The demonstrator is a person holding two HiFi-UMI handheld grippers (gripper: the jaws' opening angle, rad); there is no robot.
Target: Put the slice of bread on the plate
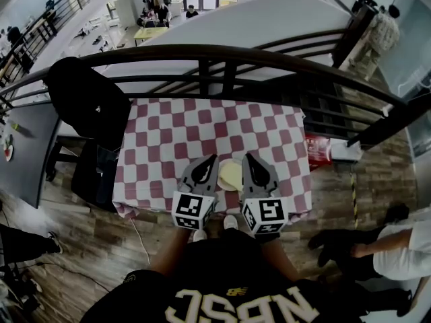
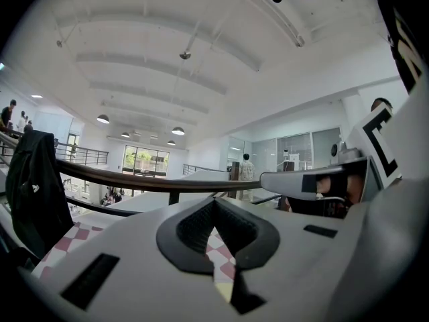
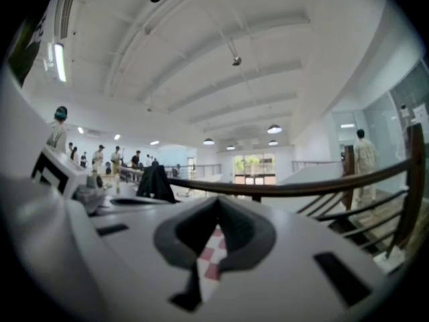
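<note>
A table with a red-and-white checked cloth [image 1: 202,130] stands in front of me. A pale yellowish round thing [image 1: 230,175], either the plate or the bread, lies near the cloth's front edge. My left gripper [image 1: 209,159] is just left of it and my right gripper [image 1: 248,157] just right of it; both hover level above the cloth. In the left gripper view the left gripper [image 2: 215,205] is shut and empty, with a sliver of the pale thing [image 2: 224,291] below the tips. The right gripper [image 3: 218,203] is also shut on nothing, over checked cloth [image 3: 211,260].
A black jacket [image 1: 87,103] hangs on a chair at the table's left end. A dark railing [image 1: 222,54] runs along the far side. A red packet [image 1: 316,150] and a white box [image 1: 347,153] lie past the right end. A person [image 1: 397,247] is at the lower right.
</note>
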